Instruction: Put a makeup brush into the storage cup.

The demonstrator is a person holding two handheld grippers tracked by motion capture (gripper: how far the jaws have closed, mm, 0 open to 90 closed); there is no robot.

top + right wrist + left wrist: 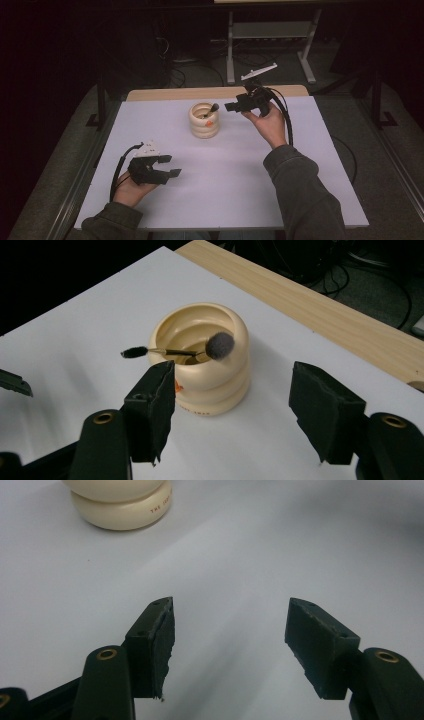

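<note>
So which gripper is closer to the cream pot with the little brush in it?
Right. The right gripper hovers just beside the cream pot, jaws open and empty. The left gripper sits farther off, nearer the person, also open.

White sheet-covered surface (pixel 225 185), flat and matte, with a strip of pale wood (pixel 165 93) bare along its far edge. Beyond it, a grey metal stand with two splayed feet (pixel 270 37) rests on the dark floor (pixel 380 150). Black cables (pixel 187 75) lie tangled on that floor near the stand's left leg. A dark upright post (pixel 101 102) stands off the surface's far left corner. Background is unlit, detail lost.
</note>
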